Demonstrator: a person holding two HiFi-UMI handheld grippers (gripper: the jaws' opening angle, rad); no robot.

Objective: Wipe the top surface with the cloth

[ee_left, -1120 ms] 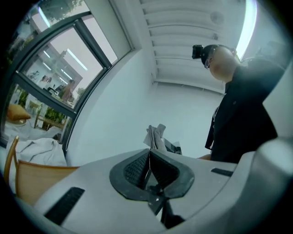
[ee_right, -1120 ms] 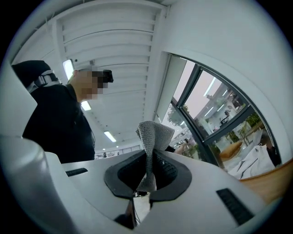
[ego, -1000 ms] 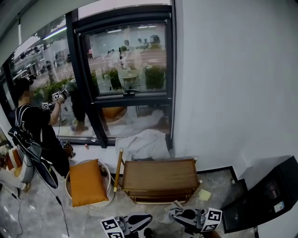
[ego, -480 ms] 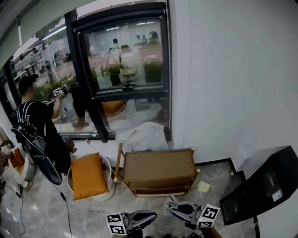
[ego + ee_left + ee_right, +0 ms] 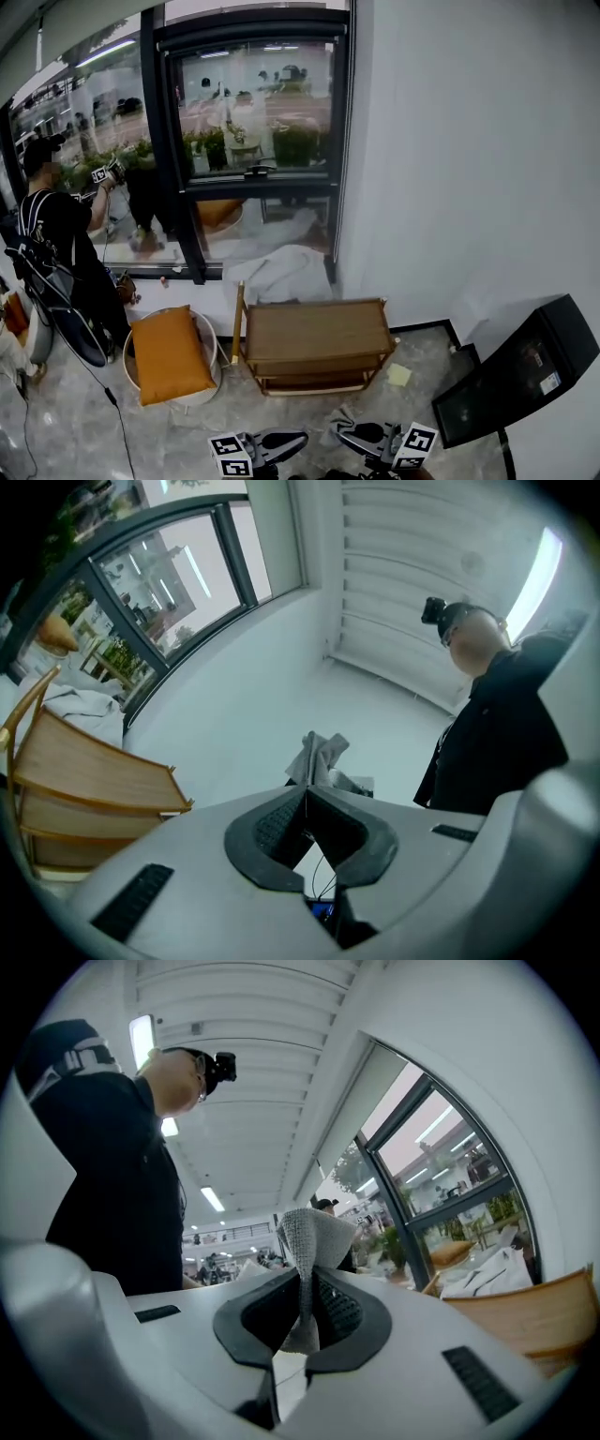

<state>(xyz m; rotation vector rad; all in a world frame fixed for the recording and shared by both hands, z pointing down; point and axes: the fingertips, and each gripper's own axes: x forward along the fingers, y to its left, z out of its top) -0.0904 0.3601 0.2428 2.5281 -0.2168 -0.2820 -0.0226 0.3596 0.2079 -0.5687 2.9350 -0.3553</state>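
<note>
Approach step: right tool (image 5: 302, 1275) grips the cloth (image 5: 311, 1234), left tool (image 5: 306, 790) clenched, seemingly empty; next, reach the far table (image 5: 319, 330).

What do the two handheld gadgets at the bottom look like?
The left gripper and right gripper have pale grey bodies with black ribbed pads in a V-shaped mouth. Each carries a white cube with black square markers. Thin wires run under the left one's jaws. The person wears a dark top.

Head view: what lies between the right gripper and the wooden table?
Only bare marble floor, in the head view. The right gripper, shut on the cloth, hangs short of the wooden table; a yellow paper lies just right of that stretch.
</note>
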